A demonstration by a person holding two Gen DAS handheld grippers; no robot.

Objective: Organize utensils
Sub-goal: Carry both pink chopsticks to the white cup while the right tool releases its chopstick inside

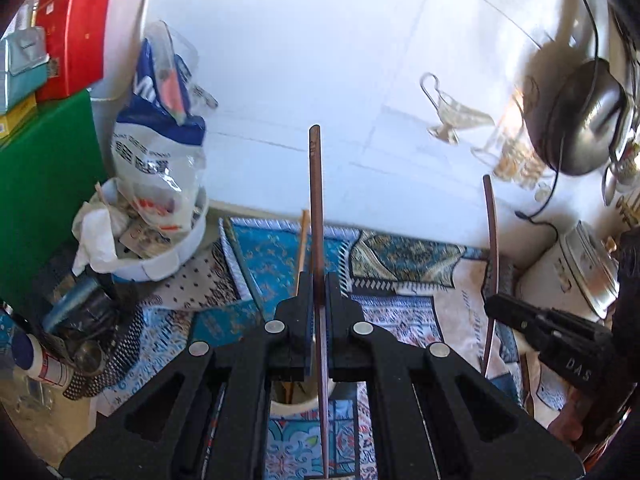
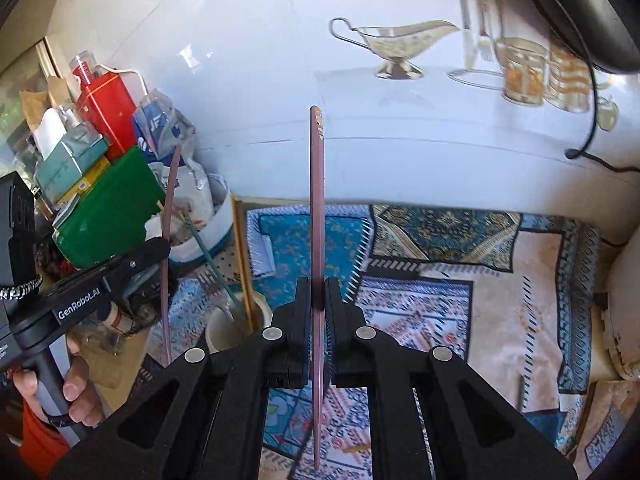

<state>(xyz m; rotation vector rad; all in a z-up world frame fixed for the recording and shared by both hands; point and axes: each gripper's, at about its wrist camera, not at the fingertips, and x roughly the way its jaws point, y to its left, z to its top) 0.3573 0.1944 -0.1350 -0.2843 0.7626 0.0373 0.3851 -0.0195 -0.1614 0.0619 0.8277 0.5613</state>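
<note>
Above the patterned cloth [image 2: 480, 320], one brown chopstick [image 1: 316, 208] is clamped in each closed hand-held gripper [image 1: 319, 292]; lowering into the white cup [image 2: 224, 328] is judged next.

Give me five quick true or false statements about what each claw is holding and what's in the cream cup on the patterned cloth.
1. The left claw is shut on a brown chopstick. True.
2. The right claw is open and holds nothing. False: it is shut on a purplish chopstick.
3. The cream cup is empty. False: a fork and sticks stand in it.
4. A metal gravy boat stands on the white surface. True.
5. The green box sits to the right of the patterned cloth. False: it is on the left.
</note>
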